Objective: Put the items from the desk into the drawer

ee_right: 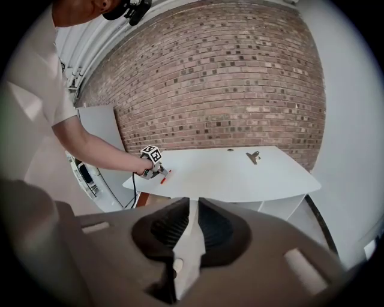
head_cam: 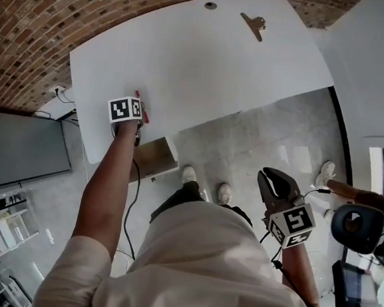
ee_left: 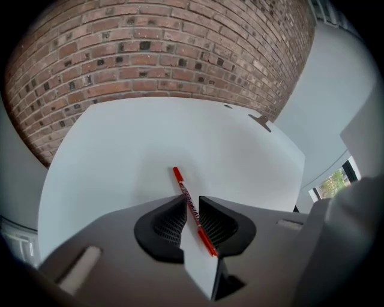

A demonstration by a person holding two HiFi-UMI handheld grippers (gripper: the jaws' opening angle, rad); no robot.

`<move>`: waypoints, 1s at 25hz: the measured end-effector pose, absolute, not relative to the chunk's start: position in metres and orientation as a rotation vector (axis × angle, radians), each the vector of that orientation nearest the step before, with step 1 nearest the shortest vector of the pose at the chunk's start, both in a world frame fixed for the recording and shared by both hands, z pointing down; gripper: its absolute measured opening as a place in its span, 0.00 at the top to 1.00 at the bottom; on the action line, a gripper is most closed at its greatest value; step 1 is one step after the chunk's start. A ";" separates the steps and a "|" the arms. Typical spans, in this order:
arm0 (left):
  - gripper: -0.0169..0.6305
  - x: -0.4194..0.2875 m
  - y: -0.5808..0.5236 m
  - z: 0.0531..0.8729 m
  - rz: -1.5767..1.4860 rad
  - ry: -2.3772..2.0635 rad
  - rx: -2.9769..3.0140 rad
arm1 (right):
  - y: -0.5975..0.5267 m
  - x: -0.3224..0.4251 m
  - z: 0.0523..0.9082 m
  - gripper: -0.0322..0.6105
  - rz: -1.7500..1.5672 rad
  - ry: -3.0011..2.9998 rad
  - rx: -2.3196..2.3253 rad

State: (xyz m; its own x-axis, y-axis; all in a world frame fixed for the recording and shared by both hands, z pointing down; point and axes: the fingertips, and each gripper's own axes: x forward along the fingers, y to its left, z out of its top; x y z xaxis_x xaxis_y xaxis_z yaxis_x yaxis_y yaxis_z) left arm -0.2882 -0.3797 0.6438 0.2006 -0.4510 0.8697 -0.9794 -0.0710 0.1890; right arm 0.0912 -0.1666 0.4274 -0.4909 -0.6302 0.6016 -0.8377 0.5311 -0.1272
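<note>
A red pen (ee_left: 193,210) lies on the white desk (head_cam: 206,64) near its front left corner, and it runs straight through the narrow gap of my left gripper (ee_left: 192,202). The left gripper (head_cam: 140,115) rests on the desk, shut on the pen (head_cam: 143,105). A bronze binder clip (head_cam: 255,22) sits at the far right of the desk, well away from both grippers. The wooden drawer (head_cam: 155,158) stands open under the desk's front left edge. My right gripper (head_cam: 265,177) hangs over the floor in front of the desk, shut and empty.
A brick wall (ee_left: 162,54) runs behind the desk. A dark grey cabinet (head_cam: 19,148) stands to the left. A camera on a stand (head_cam: 356,227) is at the right. A black cable (head_cam: 131,204) trails from the left gripper. My feet (head_cam: 206,184) are below the desk edge.
</note>
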 end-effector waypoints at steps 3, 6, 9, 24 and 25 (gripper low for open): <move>0.84 -0.290 -0.381 0.652 0.808 -1.358 1.632 | -0.164 0.093 0.430 0.90 0.577 -2.266 1.202; 0.85 -0.284 -0.381 0.658 0.815 -1.336 1.621 | -0.161 0.098 0.433 0.90 0.592 -2.247 1.203; 0.89 -0.284 -0.380 0.661 0.847 -1.346 1.602 | -0.159 0.101 0.434 0.90 0.597 -2.236 1.206; 0.90 -0.279 -0.332 0.627 0.680 -1.440 1.605 | -0.156 0.109 0.429 0.90 0.550 -2.317 1.053; 0.90 -0.279 -0.325 0.624 0.668 -1.448 1.604 | -0.155 0.109 0.429 0.90 0.544 -2.327 1.032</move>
State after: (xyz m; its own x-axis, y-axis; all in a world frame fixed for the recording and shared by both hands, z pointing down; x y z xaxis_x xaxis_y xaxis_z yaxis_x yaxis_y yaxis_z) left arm -0.2788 -0.3250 0.6244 0.1856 -0.5156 0.8365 -0.9710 0.0340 0.2365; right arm 0.1086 -0.1546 0.4287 -0.5664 -0.5518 0.6122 -0.7660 0.6265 -0.1440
